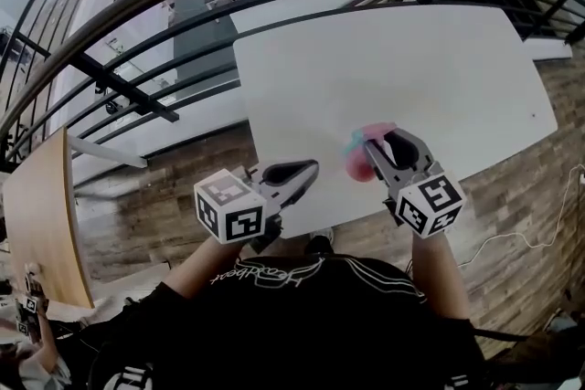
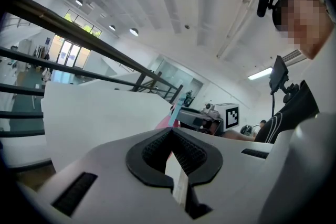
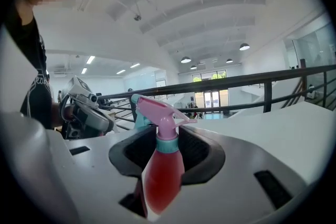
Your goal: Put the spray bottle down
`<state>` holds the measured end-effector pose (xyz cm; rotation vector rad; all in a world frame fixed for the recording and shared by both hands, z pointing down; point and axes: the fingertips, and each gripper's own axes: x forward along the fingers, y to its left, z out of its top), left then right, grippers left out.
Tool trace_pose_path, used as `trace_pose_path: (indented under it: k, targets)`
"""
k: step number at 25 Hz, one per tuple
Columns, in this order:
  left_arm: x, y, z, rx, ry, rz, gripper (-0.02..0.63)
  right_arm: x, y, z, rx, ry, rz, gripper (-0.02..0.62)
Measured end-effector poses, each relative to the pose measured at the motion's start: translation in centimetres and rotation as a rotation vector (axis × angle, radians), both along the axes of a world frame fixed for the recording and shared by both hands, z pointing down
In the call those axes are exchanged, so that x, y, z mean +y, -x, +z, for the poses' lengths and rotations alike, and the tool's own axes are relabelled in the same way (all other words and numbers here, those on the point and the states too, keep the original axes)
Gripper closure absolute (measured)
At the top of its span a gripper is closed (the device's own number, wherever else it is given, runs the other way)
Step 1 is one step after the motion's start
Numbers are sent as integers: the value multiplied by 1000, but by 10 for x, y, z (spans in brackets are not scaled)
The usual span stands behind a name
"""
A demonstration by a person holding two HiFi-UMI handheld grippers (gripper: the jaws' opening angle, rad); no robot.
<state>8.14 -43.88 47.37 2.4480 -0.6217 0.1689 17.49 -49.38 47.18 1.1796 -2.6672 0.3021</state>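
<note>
A spray bottle [image 1: 363,156] with a red body, teal collar and pink trigger head hangs over the near part of the white table [image 1: 402,59]. My right gripper [image 1: 389,143] is shut on it. In the right gripper view the bottle [image 3: 162,170] stands upright between the dark pads of that gripper [image 3: 168,136], nozzle pointing right. My left gripper [image 1: 309,169] is shut with nothing in it, at the table's near edge to the left of the bottle. In the left gripper view its jaws [image 2: 171,131] meet, and the bottle's top [image 2: 174,112] shows just beyond them.
A dark metal railing [image 1: 274,9] runs along the table's far and left sides, with a lower floor beyond. A wooden tabletop [image 1: 41,215] stands at the left. Wooden flooring [image 1: 539,224] with a white cable [image 1: 512,240] lies to the right. The person's black shirt [image 1: 302,315] fills the bottom.
</note>
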Motion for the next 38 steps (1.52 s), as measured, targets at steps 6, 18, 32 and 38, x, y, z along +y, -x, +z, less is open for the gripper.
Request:
trace_pose_path:
  k: [6,18,32,38]
  targets:
    - [-21,3,9,4,17,-25,603,-39,-3,20,37,-37,14,463]
    - [-55,2,19,-10,31,-64,603,-75,-8,44,47,-99,22,463]
    - [-47,-14,27,-1,42,-56,603,-61,-34,51,3,-121,59,463]
    - [-48,-2,21,0,39,-52,603,-65,-35,45,-18,-126,99,460]
